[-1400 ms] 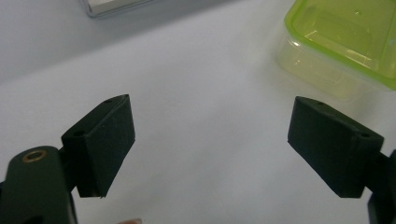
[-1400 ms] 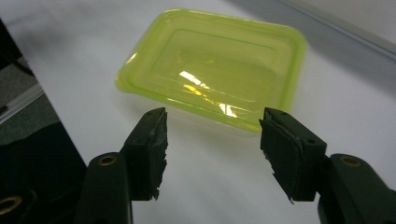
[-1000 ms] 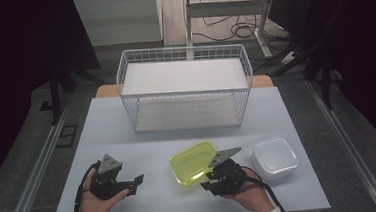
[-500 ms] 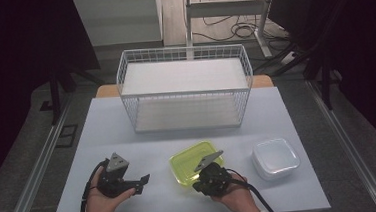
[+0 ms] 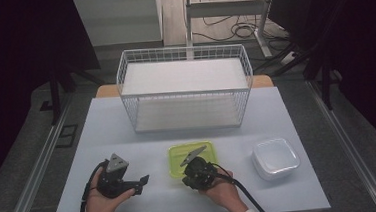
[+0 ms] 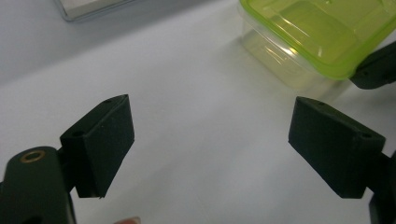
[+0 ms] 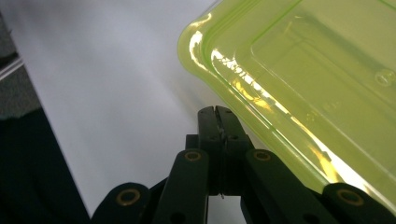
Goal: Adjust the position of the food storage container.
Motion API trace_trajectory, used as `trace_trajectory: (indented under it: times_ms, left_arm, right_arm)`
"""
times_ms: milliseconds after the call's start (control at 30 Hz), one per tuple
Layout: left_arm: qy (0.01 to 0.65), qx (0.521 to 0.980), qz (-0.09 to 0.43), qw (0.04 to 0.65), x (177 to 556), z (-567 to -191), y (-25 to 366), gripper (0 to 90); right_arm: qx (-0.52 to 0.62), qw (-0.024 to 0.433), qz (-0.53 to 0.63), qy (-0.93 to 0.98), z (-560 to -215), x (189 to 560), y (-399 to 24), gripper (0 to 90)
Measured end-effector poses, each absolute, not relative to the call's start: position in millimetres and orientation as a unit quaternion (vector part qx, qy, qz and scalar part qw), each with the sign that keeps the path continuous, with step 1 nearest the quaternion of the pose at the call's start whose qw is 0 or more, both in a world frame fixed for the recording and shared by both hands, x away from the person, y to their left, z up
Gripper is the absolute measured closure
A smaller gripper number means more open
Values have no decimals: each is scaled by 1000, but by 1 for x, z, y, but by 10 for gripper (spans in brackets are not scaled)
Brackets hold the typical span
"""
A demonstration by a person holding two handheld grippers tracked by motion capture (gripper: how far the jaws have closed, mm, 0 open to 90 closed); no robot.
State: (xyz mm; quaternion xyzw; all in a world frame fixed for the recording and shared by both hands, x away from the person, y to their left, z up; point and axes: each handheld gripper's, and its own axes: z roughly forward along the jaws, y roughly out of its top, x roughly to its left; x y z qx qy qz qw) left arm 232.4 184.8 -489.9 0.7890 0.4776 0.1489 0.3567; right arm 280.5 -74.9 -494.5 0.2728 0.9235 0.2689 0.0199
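Observation:
A clear container with a lime-green lid (image 5: 189, 153) (image 6: 322, 32) (image 7: 317, 84) stands on the white table (image 5: 127, 130), near the front middle. My right gripper (image 5: 194, 166) (image 7: 217, 112) lies at its near edge, jaws shut pad to pad. Its tips rest against the lid's rim, and I cannot tell whether the rim is pinched. My left gripper (image 5: 141, 184) (image 6: 212, 140) sits to the left of the container, open, pointing toward it. Only bare table lies between its jaws.
A white wire basket (image 5: 182, 50) stands at the back middle of the table. A white square lidded container (image 5: 275, 157) sits at the front right. Bare table lies between the basket and the green-lidded container.
The right hand shifted left and a little down along the green-lidded container. The container turned from a tilt to square with the table edge. The left hand barely moved.

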Motion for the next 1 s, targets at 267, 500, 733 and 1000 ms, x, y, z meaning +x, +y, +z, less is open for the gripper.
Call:
trace_trajectory:
  times_ms: [267,500,733,1000]
  left_arm:
    - [481,786,142,361,235,-490,181,137]
    - [495,775,132,371,237,-489,186,139]
    - [500,773,121,371,238,-491,183,142]
    - [501,774,121,369,236,-492,184,142]
  right_arm:
    - [272,21,300,914,-475,275,-91,892]
    - [341,87,333,875,-441,288,-139,892]
    - [410,136,295,852,-455,313,-175,893]
    - [412,160,230,867,-473,317,-163,892]
